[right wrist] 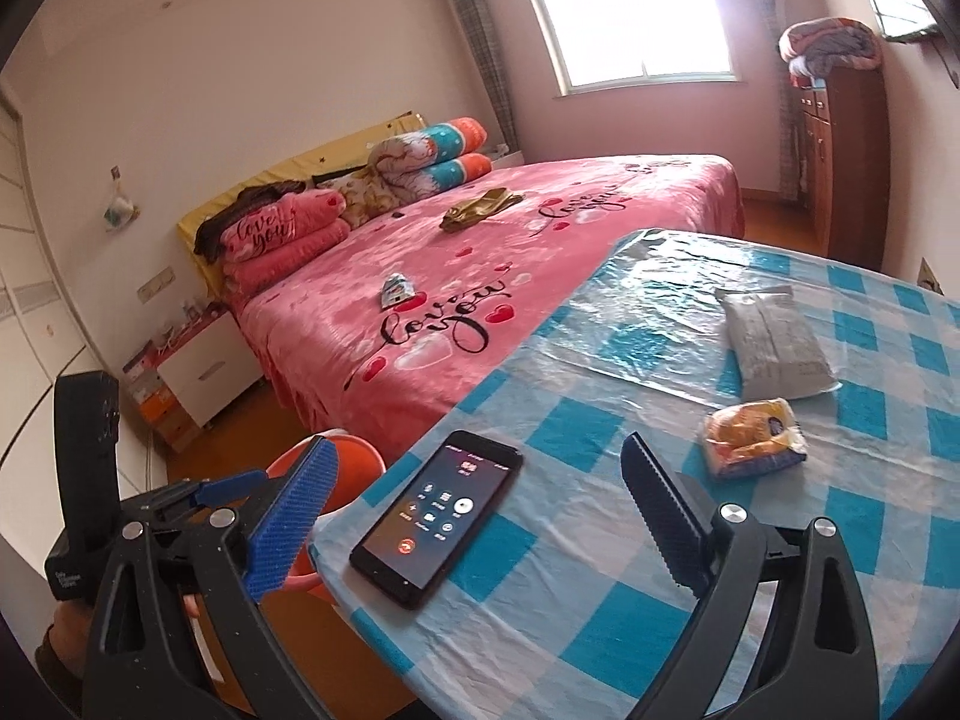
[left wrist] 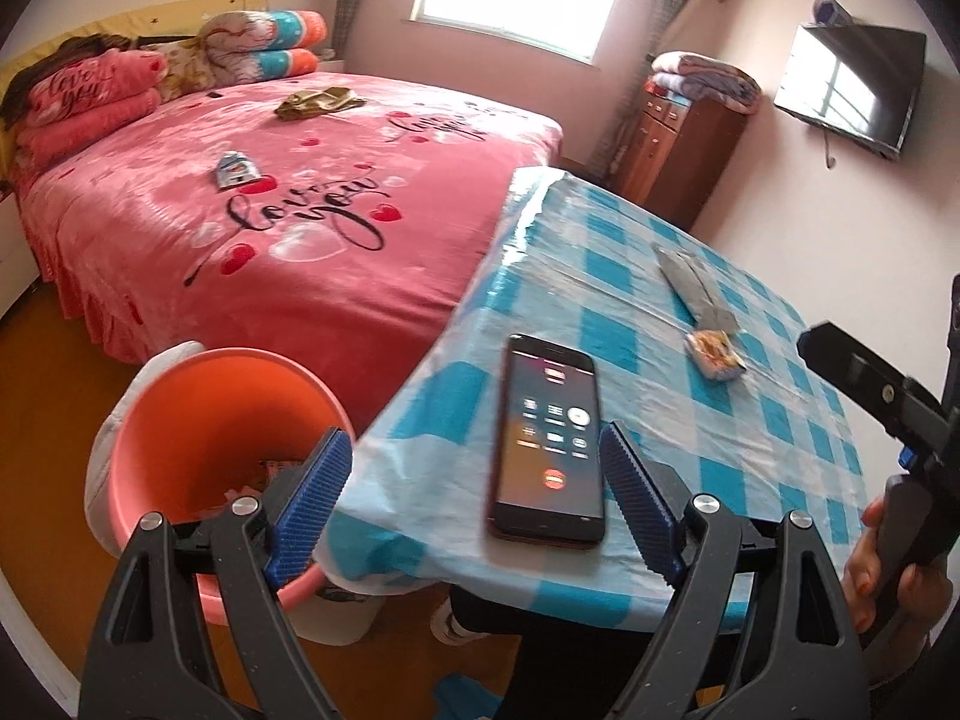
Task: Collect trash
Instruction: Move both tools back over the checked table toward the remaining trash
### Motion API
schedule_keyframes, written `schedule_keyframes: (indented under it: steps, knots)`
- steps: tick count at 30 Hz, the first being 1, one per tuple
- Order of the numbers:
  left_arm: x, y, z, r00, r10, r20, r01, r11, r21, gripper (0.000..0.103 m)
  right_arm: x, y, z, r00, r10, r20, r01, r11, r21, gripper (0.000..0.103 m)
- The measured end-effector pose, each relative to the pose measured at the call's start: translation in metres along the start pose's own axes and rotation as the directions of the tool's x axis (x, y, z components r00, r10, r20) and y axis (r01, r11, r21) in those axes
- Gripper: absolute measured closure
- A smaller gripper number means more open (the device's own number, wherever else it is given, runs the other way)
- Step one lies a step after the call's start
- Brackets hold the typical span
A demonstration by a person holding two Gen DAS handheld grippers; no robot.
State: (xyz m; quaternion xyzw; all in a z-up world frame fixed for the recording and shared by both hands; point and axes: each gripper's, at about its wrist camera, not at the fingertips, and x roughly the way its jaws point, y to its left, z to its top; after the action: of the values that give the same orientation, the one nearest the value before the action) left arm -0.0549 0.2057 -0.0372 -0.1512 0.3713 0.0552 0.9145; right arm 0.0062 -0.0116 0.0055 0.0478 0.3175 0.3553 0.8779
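Note:
An orange snack wrapper (right wrist: pixel 753 435) and a grey flat packet (right wrist: pixel 774 342) lie on the blue checked table (right wrist: pixel 600 570); both show in the left wrist view, wrapper (left wrist: pixel 714 354) and packet (left wrist: pixel 696 288). A small blue-white wrapper (left wrist: pixel 235 170) and a crumpled olive-gold wrapper (left wrist: pixel 318 102) lie on the pink bed (left wrist: pixel 288 276). An orange bin (left wrist: pixel 222 420) with scraps inside stands beside the table's left edge. My left gripper (left wrist: pixel 477 492) is open and empty, above the table's near edge. My right gripper (right wrist: pixel 480 516) is open and empty, near the phone.
A phone (left wrist: pixel 549 444) with a lit call screen lies at the table's near edge, also in the right wrist view (right wrist: pixel 438 516). A wooden cabinet (left wrist: pixel 678 162) with folded blankets stands by the window. A TV (left wrist: pixel 852 84) hangs on the right wall. A nightstand (right wrist: pixel 198 372) stands left of the bed.

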Motion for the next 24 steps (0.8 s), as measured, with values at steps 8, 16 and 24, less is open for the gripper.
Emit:
schedule_keyframes:
  steps: [8,16,24]
  knots:
    - [0.004,-0.027,-0.002,1.0,-0.018,-0.022,0.019,0.999,0.05,0.018,-0.015,-0.027,-0.002,0.999,-0.014,0.033,0.013,0.999,0.053,0.009]
    - [0.016,-0.05,-0.006,0.998,-0.025,-0.061,0.03,0.995,0.092,0.018,-0.025,-0.064,-0.01,0.998,-0.045,0.041,0.039,0.991,0.13,0.009]
    - [0.026,-0.074,-0.006,0.996,-0.028,-0.083,0.038,0.991,0.132,0.018,-0.039,-0.099,-0.012,0.995,-0.074,0.065,0.06,0.978,0.199,0.009]
